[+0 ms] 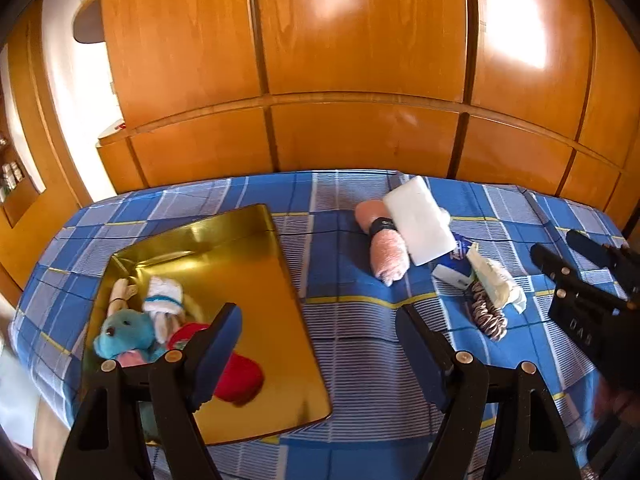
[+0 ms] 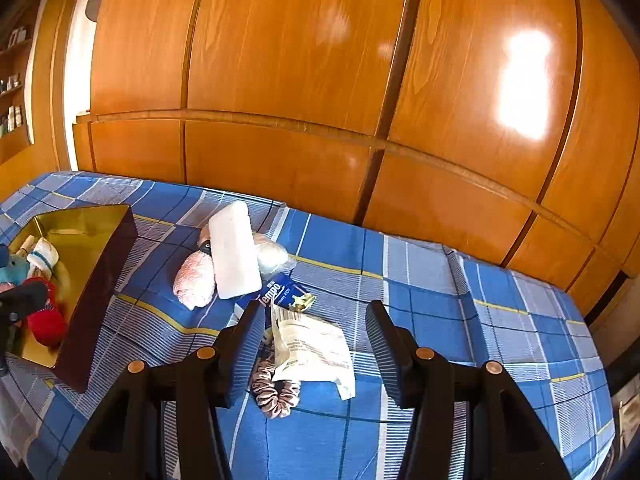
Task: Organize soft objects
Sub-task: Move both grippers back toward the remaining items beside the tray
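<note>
Blue checked bedcover (image 2: 420, 280) carries both wide-open, empty grippers: left gripper (image 1: 320, 344) low-centre beside the gold tray (image 1: 256, 280) of plush toys (image 1: 128, 332), right gripper (image 2: 316, 344) straddling a crumpled white packet (image 2: 316, 352) over a pink-striped scrunchie (image 2: 276, 392).

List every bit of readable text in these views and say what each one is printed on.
"Tempo" reads on the blue tissue pack.
"DAS" or similar, embossed on the right gripper body, is faint and uncertain.
The white paper-wrapped packet carries printed lines, too small and blurred to read.
Nothing else legible.
</note>
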The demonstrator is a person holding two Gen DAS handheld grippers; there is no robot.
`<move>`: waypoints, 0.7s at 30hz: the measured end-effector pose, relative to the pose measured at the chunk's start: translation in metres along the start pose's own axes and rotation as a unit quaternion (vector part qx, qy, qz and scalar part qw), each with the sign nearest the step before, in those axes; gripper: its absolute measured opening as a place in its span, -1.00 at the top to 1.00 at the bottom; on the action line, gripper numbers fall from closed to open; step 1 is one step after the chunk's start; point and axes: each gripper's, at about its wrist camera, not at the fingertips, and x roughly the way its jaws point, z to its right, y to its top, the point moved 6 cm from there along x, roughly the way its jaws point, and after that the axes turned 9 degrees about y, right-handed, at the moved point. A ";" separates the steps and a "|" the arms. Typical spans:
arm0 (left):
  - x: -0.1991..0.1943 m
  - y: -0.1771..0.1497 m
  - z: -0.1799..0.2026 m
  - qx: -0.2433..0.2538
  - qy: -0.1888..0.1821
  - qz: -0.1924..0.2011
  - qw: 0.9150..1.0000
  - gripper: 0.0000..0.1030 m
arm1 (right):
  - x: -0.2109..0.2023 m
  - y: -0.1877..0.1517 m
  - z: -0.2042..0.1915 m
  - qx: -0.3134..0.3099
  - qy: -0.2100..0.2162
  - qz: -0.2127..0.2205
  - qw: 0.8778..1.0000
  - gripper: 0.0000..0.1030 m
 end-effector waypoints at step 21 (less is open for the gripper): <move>0.030 0.020 0.047 0.015 -0.036 -0.018 0.999 -0.55 | 0.013 -0.010 0.018 0.035 0.008 -0.030 0.999 -0.03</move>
